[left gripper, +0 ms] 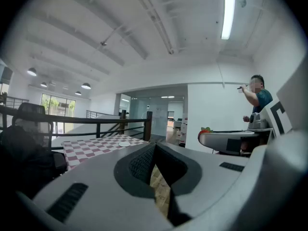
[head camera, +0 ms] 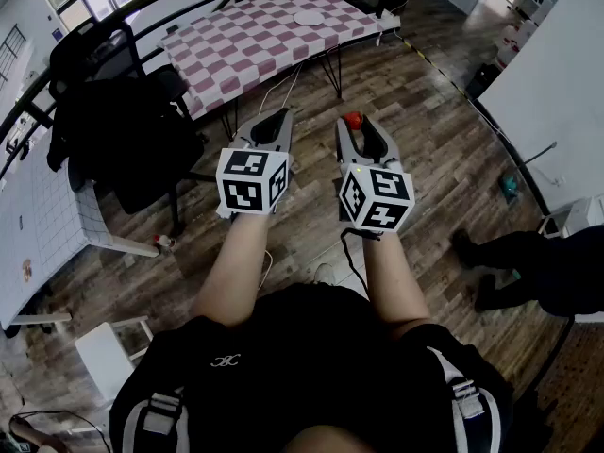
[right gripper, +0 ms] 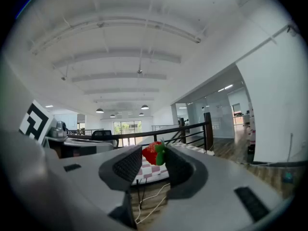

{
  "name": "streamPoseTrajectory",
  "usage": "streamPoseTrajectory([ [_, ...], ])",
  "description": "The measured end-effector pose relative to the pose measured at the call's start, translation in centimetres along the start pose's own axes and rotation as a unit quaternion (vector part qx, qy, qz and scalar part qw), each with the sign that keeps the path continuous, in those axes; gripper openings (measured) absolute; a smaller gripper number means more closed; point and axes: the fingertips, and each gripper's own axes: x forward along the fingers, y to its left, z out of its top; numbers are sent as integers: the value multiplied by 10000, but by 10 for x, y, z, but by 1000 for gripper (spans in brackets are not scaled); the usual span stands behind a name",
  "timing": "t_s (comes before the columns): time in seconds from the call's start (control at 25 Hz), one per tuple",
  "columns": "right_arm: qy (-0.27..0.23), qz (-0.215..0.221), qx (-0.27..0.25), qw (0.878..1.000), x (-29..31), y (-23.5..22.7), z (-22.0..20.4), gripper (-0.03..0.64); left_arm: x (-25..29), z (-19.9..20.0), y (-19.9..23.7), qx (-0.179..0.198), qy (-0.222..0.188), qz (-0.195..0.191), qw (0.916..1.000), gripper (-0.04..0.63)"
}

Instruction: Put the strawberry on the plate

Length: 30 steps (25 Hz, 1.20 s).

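**Inspector:** Report the right gripper (right gripper: 154, 156).

**Assistant:** Its jaws are clamped on the strawberry (right gripper: 152, 153). The fruit sits right at the jaw tips, with a ribbed pad touching it on each side. It is red with a green leaf cap, and the cap is turned toward the right-hand jaw in the right gripper view.

**Inspector:** Where is the strawberry in relation to the plate (head camera: 309, 18)?

**Assistant:** Well apart from it. The head view shows the fruit held in the air over the wooden floor (head camera: 444, 159), short of the table (head camera: 247, 50). The plate is white and lies flat on the table's red-and-white checked cloth, toward the far end.

**Inspector:** And the left gripper (left gripper: 155, 145)?

**Assistant:** Closed and empty. In its own view the jaw tips meet, and only floor shows through the gap behind them. It is held level beside the right gripper, the two close but not touching, and both point toward the table.

**Inspector:** Surroundings?

**Assistant:** A black office chair (head camera: 99, 64) with a dark garment draped over it stands left of the table. A second, white table (head camera: 42, 225) runs along the left edge of the head view. At the right edge are a second person's legs (head camera: 514, 262) in dark trousers, standing on the floor. Cables trail down from the checked table to the boards.
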Motion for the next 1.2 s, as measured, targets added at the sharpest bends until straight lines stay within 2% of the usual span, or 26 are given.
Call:
streamPoseTrajectory([
  [0.32,-43,37,140,9999,21,-57,3,161,56,-2,-24,32,125,16,9999,-12],
  [0.76,-21,331,150,9993,67,-137,11,163,140,1,-46,8,194,257,9995,-12],
  [1.04,12,390,217,9990,114,-164,8,161,194,-4,-28,-48,320,267,9991,-12],
  [1.2,-3,433,176,9989,157,-170,3,162,231,-8,1,-94,279,264,9992,-11],
])
